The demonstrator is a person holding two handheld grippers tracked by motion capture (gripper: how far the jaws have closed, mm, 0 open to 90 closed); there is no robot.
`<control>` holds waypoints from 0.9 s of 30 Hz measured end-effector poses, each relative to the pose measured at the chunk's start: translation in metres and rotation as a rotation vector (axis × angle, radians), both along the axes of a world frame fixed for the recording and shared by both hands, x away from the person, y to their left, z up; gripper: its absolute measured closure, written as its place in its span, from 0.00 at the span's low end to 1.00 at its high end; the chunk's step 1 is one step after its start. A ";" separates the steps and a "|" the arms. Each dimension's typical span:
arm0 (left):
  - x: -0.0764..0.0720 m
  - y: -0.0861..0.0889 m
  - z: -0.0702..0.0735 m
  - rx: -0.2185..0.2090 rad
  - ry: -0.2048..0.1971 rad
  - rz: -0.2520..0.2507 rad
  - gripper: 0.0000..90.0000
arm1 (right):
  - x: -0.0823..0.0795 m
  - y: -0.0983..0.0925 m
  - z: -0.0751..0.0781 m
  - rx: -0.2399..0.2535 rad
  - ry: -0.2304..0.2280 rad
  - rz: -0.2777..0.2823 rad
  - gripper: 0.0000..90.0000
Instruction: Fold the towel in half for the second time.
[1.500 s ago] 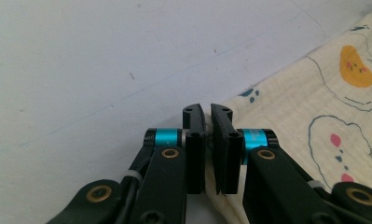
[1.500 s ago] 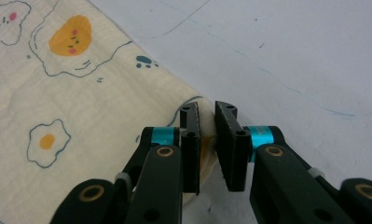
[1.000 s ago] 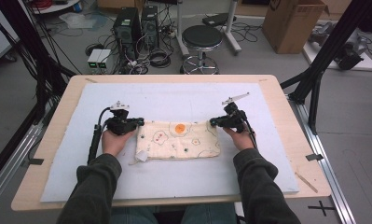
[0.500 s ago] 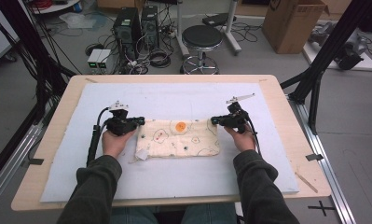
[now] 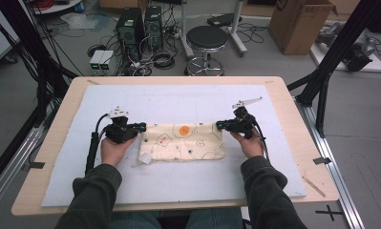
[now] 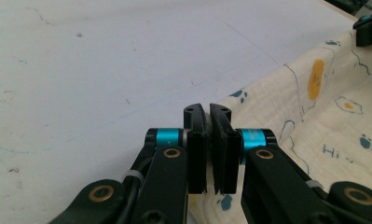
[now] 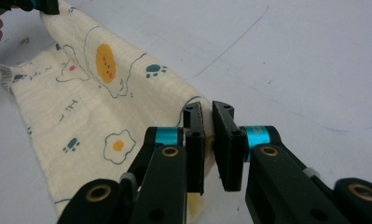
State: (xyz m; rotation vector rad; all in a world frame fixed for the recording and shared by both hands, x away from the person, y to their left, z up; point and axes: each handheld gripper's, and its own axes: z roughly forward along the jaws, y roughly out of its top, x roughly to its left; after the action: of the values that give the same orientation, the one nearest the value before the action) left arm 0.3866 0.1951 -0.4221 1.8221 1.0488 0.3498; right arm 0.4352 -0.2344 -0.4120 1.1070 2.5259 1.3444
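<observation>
Cloth (image 5: 183, 142), patterned and cream, is being pinched at both far corners: the left gripper (image 5: 141, 127) and right gripper (image 5: 219, 125) are each clamping what seems to be its edge, while it is lying folded on the counter's white mat (image 5: 178, 102).

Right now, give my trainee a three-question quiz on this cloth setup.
1. True or false: both tongs are shut on the cloth.
2. Which corner does the left tongs grip? A) far left B) near right C) none
3. Fill in: the cloth lies on a ____ mat.

Key: 1 true: the left tongs and the right tongs each pinch a far corner of the cloth. 2 A. 3 white; the mat covers the wooden table.
</observation>
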 end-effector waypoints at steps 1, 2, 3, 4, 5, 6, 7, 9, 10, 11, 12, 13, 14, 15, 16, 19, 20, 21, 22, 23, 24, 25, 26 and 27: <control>-0.002 0.000 0.001 0.000 -0.007 -0.001 0.94 | -0.001 0.000 0.000 0.000 -0.006 0.001 0.93; -0.003 0.000 0.001 0.001 -0.017 -0.001 0.94 | -0.002 -0.001 0.001 0.004 -0.007 0.004 0.93; -0.005 0.001 0.000 -0.006 -0.014 -0.002 0.94 | -0.003 -0.002 0.000 0.007 -0.007 0.003 0.93; -0.006 0.001 0.000 -0.008 -0.016 -0.001 0.94 | -0.004 -0.003 -0.001 0.009 -0.007 0.003 0.93; -0.008 0.002 -0.002 -0.008 -0.015 -0.001 0.94 | -0.005 -0.003 -0.001 0.013 -0.007 0.002 0.93; -0.009 0.002 -0.002 -0.009 -0.012 -0.005 0.94 | -0.007 -0.004 -0.002 0.017 0.001 0.002 0.93; -0.010 0.002 -0.003 -0.004 -0.014 -0.008 0.94 | -0.008 -0.004 -0.002 0.016 -0.001 0.005 0.93; -0.013 0.002 -0.004 -0.015 -0.017 -0.006 0.94 | -0.010 -0.003 -0.002 0.009 -0.006 0.009 0.93; -0.014 0.002 -0.004 -0.015 -0.019 -0.007 0.94 | -0.011 -0.003 -0.003 0.009 -0.005 0.014 0.93; -0.015 0.002 -0.004 -0.011 -0.021 -0.012 0.94 | -0.012 -0.003 -0.003 0.009 -0.007 0.015 0.93; -0.016 0.002 -0.004 -0.012 -0.021 -0.014 0.94 | -0.013 -0.004 -0.003 0.012 -0.013 0.019 0.93; -0.018 0.002 -0.004 -0.012 -0.023 -0.018 0.94 | -0.014 -0.004 -0.003 0.014 -0.002 0.020 0.93; -0.018 0.002 -0.004 -0.012 -0.028 -0.020 0.94 | -0.015 -0.004 -0.003 0.007 -0.001 0.022 0.93; -0.020 0.002 -0.003 -0.007 -0.030 -0.022 0.94 | -0.016 -0.004 -0.002 0.007 -0.007 0.025 0.93; -0.021 0.002 -0.003 -0.010 -0.032 -0.023 0.94 | -0.017 -0.004 -0.001 0.009 -0.012 0.029 0.93; -0.025 0.004 -0.004 -0.016 -0.036 -0.023 0.94 | -0.020 -0.004 0.002 0.010 -0.022 0.035 0.93; -0.026 0.004 -0.004 -0.017 -0.039 -0.024 0.94 | -0.021 -0.003 0.002 0.009 -0.020 0.038 0.93; -0.028 0.004 -0.004 -0.013 -0.040 -0.024 0.93 | -0.022 -0.003 0.003 0.005 -0.017 0.040 0.92; -0.029 0.004 -0.005 -0.011 -0.041 -0.027 0.93 | -0.023 -0.003 0.003 0.008 -0.026 0.044 0.93; -0.030 0.004 -0.005 -0.009 -0.043 -0.028 0.93 | -0.025 -0.004 0.003 0.009 -0.027 0.042 0.92; -0.032 0.004 -0.005 -0.013 -0.043 -0.029 0.93 | -0.026 -0.004 0.003 0.010 -0.028 0.045 0.92; -0.033 0.004 -0.005 -0.010 -0.045 -0.032 0.93 | -0.027 -0.004 0.003 0.007 -0.031 0.047 0.92; -0.034 0.004 -0.005 -0.006 -0.046 -0.034 0.93 | -0.028 -0.005 0.002 0.010 -0.033 0.049 0.92; -0.035 0.004 -0.005 -0.007 -0.044 -0.037 0.93 | -0.029 -0.005 0.001 0.011 -0.035 0.052 0.92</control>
State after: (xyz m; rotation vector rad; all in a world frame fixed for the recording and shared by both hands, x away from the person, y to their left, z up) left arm 0.3515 0.1988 -0.4273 1.8170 0.9841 0.3614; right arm 0.4062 -0.2396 -0.4105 1.0171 2.5431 1.3785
